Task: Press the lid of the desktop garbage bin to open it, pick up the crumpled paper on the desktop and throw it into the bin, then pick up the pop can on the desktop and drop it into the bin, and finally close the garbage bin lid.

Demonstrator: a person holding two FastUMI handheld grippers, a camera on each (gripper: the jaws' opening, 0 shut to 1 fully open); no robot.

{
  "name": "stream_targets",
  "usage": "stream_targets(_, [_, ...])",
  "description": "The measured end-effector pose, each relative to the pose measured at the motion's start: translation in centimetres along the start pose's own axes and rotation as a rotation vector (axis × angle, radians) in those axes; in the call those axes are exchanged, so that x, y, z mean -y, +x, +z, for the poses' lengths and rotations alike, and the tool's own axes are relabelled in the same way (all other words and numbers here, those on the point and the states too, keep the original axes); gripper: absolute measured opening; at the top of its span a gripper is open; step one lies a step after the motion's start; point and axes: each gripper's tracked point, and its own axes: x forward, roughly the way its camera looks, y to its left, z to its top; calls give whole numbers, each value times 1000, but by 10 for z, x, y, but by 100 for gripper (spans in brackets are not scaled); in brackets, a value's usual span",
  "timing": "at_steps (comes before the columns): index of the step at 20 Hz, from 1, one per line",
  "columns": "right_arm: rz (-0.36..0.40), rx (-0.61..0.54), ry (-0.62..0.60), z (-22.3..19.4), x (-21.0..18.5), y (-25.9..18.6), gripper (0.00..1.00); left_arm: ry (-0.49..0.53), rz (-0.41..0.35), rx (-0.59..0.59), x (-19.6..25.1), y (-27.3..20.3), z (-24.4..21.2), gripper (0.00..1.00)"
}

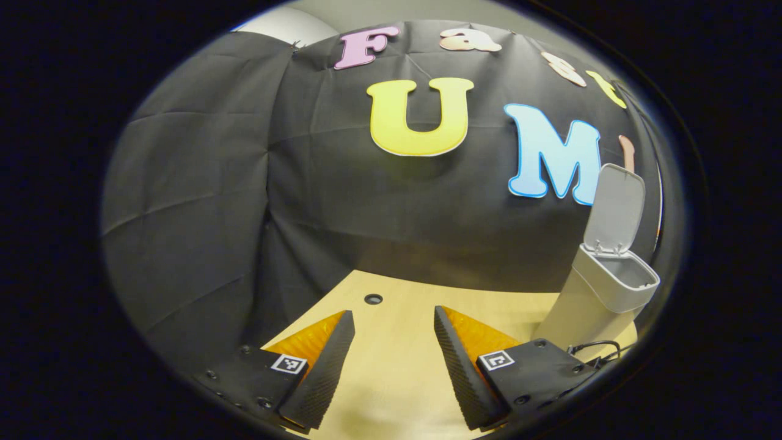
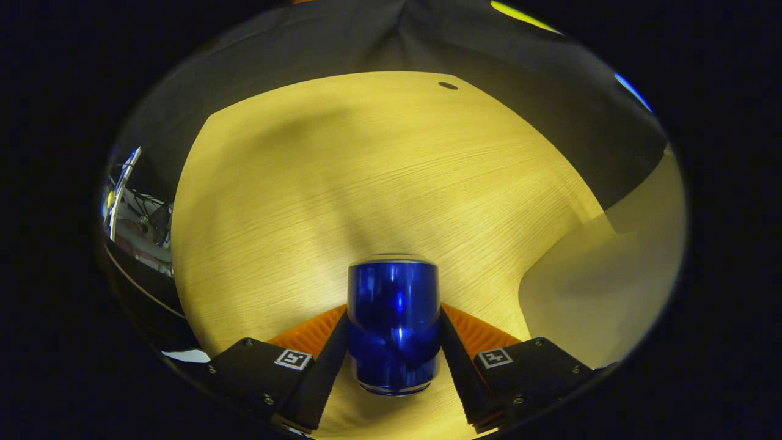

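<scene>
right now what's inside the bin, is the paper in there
The bin stands with its lid up. Only the grey inner wall near the rim is visible; the bottom is hidden by the front wall, so the paper can't be confirmed. The blue can sits between the right claw fingers.

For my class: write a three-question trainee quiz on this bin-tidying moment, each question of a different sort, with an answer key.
1. True or false: the bin lid stands raised above the garbage bin.
2. What sits between the fingers of the right gripper? A) crumpled paper B) blue pop can C) nothing
3. Fill in: the left gripper is ____, with only the desktop seen between its fingers.

Key: 1 true; 2 B; 3 open.
</scene>
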Motion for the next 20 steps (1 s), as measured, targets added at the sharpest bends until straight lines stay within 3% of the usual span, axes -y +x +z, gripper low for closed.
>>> stream_targets(11, [-125, 209, 200, 40, 17, -49, 83, 25, -80, -1, 36, 8, 2, 89])
stream_targets(20, [-242, 365, 256, 73, 25, -110, 83, 52, -174, -3, 77, 9, 1, 89])
